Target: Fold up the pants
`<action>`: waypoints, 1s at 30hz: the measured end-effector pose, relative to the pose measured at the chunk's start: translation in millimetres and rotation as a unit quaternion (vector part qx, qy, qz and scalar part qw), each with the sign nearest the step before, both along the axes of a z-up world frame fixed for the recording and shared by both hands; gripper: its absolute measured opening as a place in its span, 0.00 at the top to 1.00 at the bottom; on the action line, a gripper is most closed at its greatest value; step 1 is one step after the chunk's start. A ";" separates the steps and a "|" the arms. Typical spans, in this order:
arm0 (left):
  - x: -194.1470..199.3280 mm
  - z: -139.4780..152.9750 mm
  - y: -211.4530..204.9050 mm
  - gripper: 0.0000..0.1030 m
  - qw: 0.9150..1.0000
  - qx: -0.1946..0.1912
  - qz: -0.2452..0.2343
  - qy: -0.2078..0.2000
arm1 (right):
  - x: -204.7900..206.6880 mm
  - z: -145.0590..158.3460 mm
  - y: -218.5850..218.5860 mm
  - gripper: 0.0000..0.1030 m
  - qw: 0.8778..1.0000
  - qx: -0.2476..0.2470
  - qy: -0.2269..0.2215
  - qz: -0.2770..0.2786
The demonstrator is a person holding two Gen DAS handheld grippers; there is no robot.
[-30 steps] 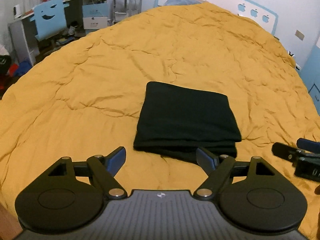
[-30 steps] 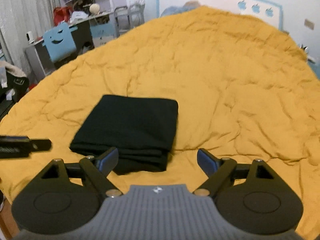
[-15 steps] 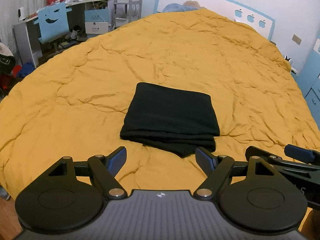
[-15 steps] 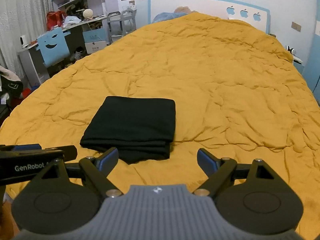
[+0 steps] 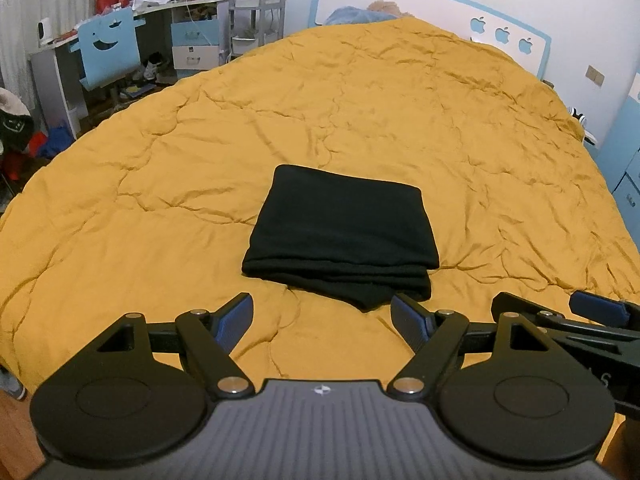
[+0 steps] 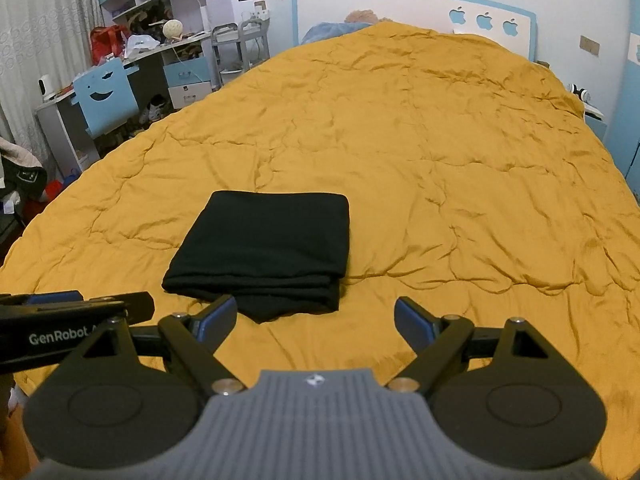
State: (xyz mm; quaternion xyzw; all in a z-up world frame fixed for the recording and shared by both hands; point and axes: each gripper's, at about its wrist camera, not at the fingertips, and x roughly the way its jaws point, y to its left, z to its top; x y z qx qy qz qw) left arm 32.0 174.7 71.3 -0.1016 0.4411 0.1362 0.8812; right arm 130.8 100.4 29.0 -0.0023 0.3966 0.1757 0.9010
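Both my left tool (image 5: 322,316) and right tool (image 6: 316,318) are wide apart and hold nothing, and the folded black pants (image 5: 340,232) lie on the yellow bed (image 5: 160,200) just ahead, nearer my left one.

Both views are evenly lit by soft indoor light, fairly bright, with no glare. The yellow bedspread (image 5: 360,112) shows only shallow shadows in its creases. The black pants (image 6: 264,248) are so dark their folds barely read. Fisheye bending curves the bed's outline, strongest toward 9 and 3 o'clock, and the corners go black. Focus is sharp, slightly grainy.
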 end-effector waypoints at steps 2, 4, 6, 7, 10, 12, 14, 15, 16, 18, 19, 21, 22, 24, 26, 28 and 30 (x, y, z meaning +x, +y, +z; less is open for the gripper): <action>0.1 0.6 0.0 0.11 1.000 0.001 -0.001 0.000 | 0.3 -0.3 -0.5 0.20 1.000 0.000 0.001 -0.001; -0.5 0.8 -0.3 0.11 1.000 -0.001 0.000 0.001 | 0.2 -0.7 -1.3 0.20 1.000 0.000 0.002 -0.001; -0.4 1.1 -0.4 0.11 1.000 0.000 0.000 0.002 | -0.5 -0.8 -1.0 0.20 1.000 0.000 0.002 -0.002; -0.3 1.1 -0.2 0.11 1.000 0.000 0.000 0.002 | -0.9 -0.9 -1.0 0.20 1.000 -0.002 0.001 -0.003; -0.5 1.3 -0.8 0.11 1.000 0.001 0.000 0.003 | -2.0 -0.7 -1.6 0.20 1.000 -0.002 0.001 -0.004; -0.5 1.4 -0.5 0.11 1.000 0.001 0.000 0.003 | -2.5 -0.6 -2.3 0.20 1.000 -0.001 0.001 -0.004; -0.5 1.2 -0.9 0.11 1.000 0.001 0.000 0.002 | -2.9 0.3 -3.3 0.20 1.000 0.001 0.001 -0.005; -0.5 1.0 -0.9 0.11 1.000 0.001 0.000 0.002 | -3.1 0.7 -3.6 0.20 1.000 0.001 0.001 -0.005; -0.5 1.0 -0.9 0.11 1.000 0.001 0.000 0.002 | -3.1 0.7 -3.8 0.20 1.000 0.001 0.001 -0.005; -0.4 1.0 -0.6 0.11 1.000 0.000 -0.001 0.002 | -3.4 1.3 -4.3 0.20 1.000 0.000 0.000 -0.006; -0.7 1.0 -1.1 0.11 1.000 -0.001 0.000 0.003 | -3.9 1.4 -4.5 0.20 1.000 0.000 -0.001 -0.006; -0.5 0.8 -1.5 0.11 1.000 0.000 -0.001 0.003 | -4.6 1.0 -4.9 0.20 1.000 0.000 0.000 -0.007; -0.5 0.9 -1.6 0.11 1.000 0.002 -0.002 0.004 | -4.8 0.7 -4.9 0.20 1.000 0.000 0.000 -0.008; -0.6 1.3 -2.1 0.11 1.000 0.006 -0.003 0.004 | -4.8 0.1 -5.1 0.20 1.000 0.000 0.002 -0.009; -0.7 1.8 -3.8 0.12 1.000 0.010 -0.004 0.004 | -5.0 0.0 -5.4 0.20 1.000 -0.001 0.002 -0.009; -0.7 1.8 -5.1 0.12 1.000 0.014 -0.005 0.004 | -5.0 0.1 -5.6 0.20 1.000 -0.001 0.002 -0.010; -0.6 2.1 -6.1 0.13 1.000 0.014 -0.007 0.005 | -4.9 0.1 -5.8 0.20 1.000 -0.001 0.002 -0.010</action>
